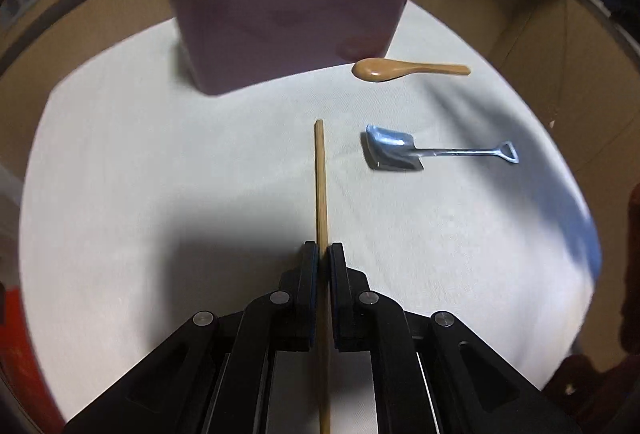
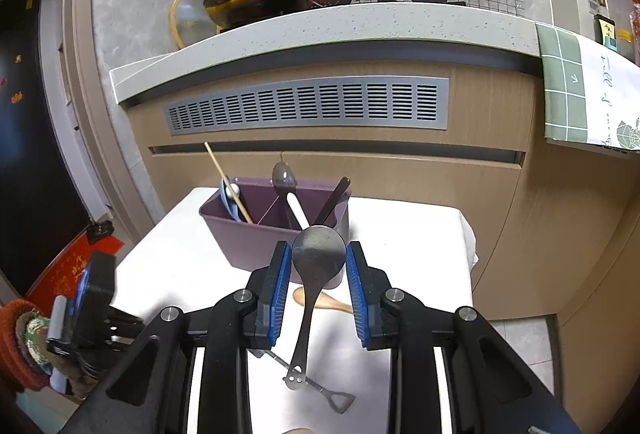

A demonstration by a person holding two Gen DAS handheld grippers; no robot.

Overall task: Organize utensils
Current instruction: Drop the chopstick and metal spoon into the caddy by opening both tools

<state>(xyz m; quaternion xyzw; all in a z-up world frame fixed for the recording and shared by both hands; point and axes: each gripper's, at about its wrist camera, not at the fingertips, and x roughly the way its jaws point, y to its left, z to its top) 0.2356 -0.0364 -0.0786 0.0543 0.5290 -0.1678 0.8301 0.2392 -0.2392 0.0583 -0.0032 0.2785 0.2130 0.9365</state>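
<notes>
**Inspector A:** Chopstick (image 1: 320, 170) first. The left gripper (image 1: 323, 254) has its jaws pressed onto it, pinching the shaft. Its long axis runs straight ahead along the fingers, and the free tip points toward the purple organizer (image 1: 288, 18), which stands ahead of the jaws and slightly to their left on the white worktop (image 1: 140, 154).

**Inspector B:** Condition?

**Inspector A:** Slim, pale wood, straight. One matching stick already leans in the organizer's left compartment (image 2: 228, 178). Ahead and right of the jaws, loose on the worktop, lie a wooden spoon (image 1: 400, 69) and a small shovel-shaped metal spoon (image 1: 424, 152), handles pointing right.

**Inspector B:** Right side?

**Inspector A:** The right gripper (image 2: 319, 254) carries a metal spoon (image 2: 316, 274), bowl forward between blue pads, handle hanging down and back. The jaws stand spread about the bowl's width; I judge they hold it by its edges. The organizer sits directly ahead of and below these jaws, so this hand appears nearer to it.
</notes>
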